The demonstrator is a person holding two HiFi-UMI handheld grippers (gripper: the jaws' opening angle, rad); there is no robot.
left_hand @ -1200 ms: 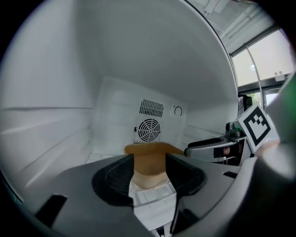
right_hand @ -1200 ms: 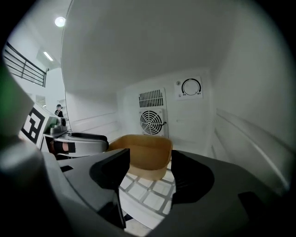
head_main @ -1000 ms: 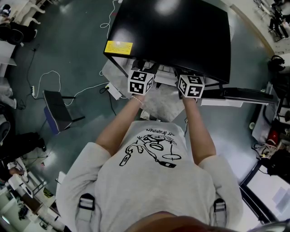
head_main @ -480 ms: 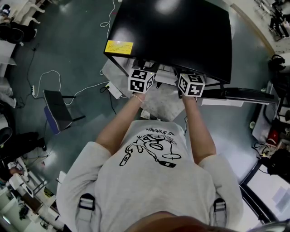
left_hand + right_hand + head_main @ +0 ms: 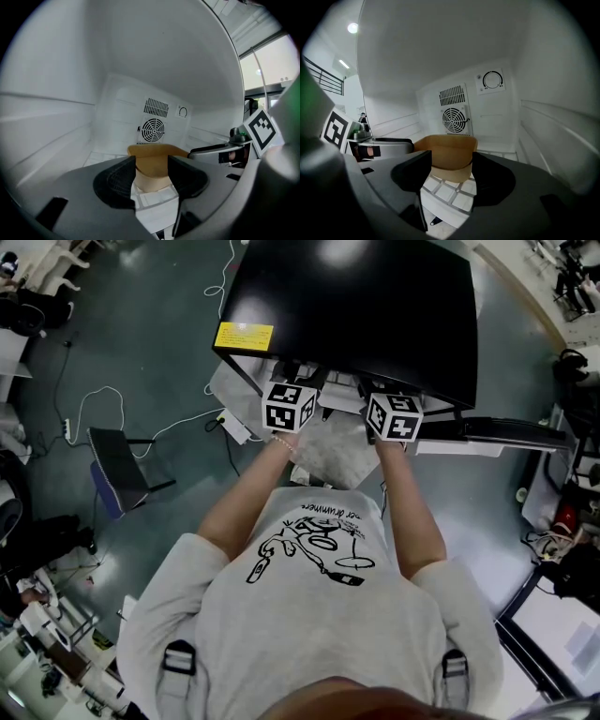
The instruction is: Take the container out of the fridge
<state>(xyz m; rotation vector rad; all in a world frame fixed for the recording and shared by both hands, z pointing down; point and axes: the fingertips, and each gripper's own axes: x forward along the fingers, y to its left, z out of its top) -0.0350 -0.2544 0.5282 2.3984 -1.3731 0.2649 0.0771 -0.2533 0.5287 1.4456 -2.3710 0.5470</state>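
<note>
Head view looks down on a person standing at a black fridge (image 5: 356, 306) with a yellow label (image 5: 245, 337) on its top. Both arms reach forward, and the two marker cubes sit side by side at the near edge of the fridge top.

Left gripper view shows the left gripper (image 5: 151, 169) inside the white fridge. Its two jaws are apart with a wide gap. A tan container (image 5: 154, 159) shows through that gap. It sits on the white wire shelf (image 5: 154, 199), a little farther in than the jaw tips. I cannot tell if the jaws touch it.

Right gripper view shows the right gripper (image 5: 450, 167) with its jaws apart too. They hold nothing. The same container is farther in than this gripper, with bare shelf in between. On the far wall behind the container are a round fan vent (image 5: 454, 120) and a dial (image 5: 492, 80). The two grippers are close together, left one on the left.
</note>
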